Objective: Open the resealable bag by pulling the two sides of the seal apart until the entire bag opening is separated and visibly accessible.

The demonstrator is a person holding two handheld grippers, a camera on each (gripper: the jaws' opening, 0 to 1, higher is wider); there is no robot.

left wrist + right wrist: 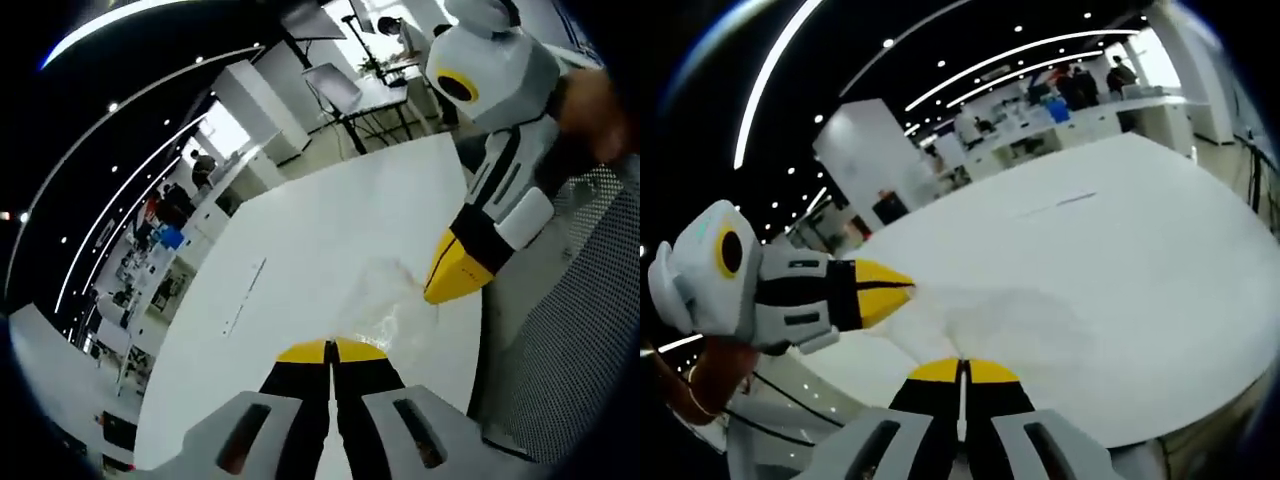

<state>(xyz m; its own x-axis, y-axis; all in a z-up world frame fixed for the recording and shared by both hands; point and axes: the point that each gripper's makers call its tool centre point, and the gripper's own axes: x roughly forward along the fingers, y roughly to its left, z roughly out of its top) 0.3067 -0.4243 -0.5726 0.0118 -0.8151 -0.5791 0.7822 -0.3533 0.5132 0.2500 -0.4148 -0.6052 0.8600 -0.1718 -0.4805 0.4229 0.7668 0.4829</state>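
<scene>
Your left gripper [331,348] has its jaws pinched on one lip of the clear resealable bag [385,295]; your right gripper [962,366] pinches the other lip, ready to pull the seal apart. The bag hangs just over the white desk [1120,240], nothing obstructing nearby; shelving stands far off.

The left hand-held gripper [331,349] has its yellow-tipped jaws pressed together. The right hand-held gripper [962,368] is likewise closed, jaws meeting. Each reaches into the other's view, tips converging, held by a hand [715,375].
</scene>
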